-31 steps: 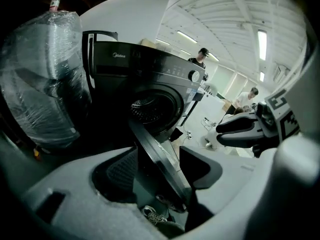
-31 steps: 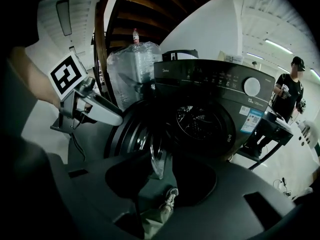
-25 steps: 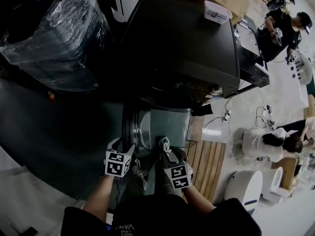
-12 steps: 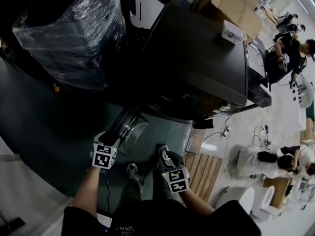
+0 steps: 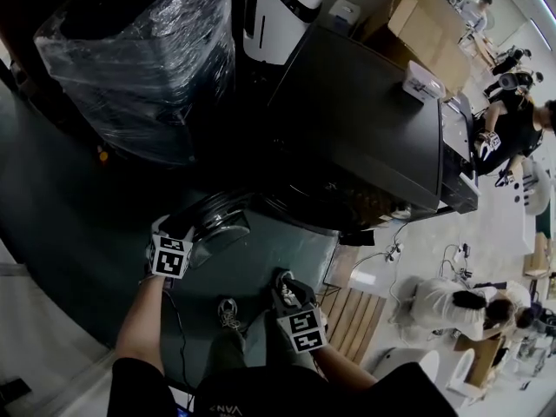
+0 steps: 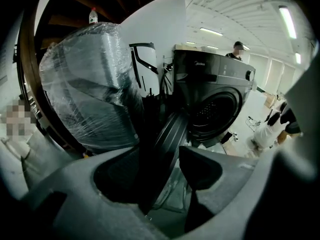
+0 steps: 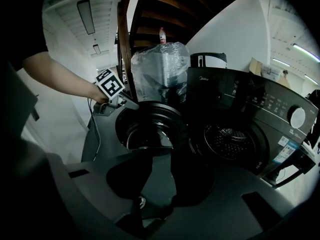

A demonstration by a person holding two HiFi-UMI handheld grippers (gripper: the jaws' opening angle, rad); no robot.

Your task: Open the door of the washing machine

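The black washing machine (image 5: 365, 120) stands at the middle of the head view, its drum opening (image 7: 232, 141) uncovered. Its round door (image 5: 217, 215) is swung wide to the left. My left gripper (image 5: 178, 230) is at the door's outer edge. In the left gripper view the door rim (image 6: 172, 129) runs between the two jaws, and my left gripper (image 6: 167, 154) is shut on it. The right gripper view shows that same left gripper (image 7: 117, 101) at the door's (image 7: 150, 129) upper left rim. My right gripper (image 5: 285, 282) hangs lower, in front of the machine and apart from it, open (image 7: 160, 164) with nothing between its fingers.
A plastic-wrapped appliance (image 5: 139, 59) stands left of the machine, a white appliance (image 5: 287, 7) behind. A small white box (image 5: 421, 81) lies on the machine's top. A wooden pallet (image 5: 352, 320) lies right of my feet. People (image 5: 443, 307) sit and stand at the right.
My left gripper has moved left with the door's edge in it, and the door has swung further open. The right gripper has drifted a little toward my body.
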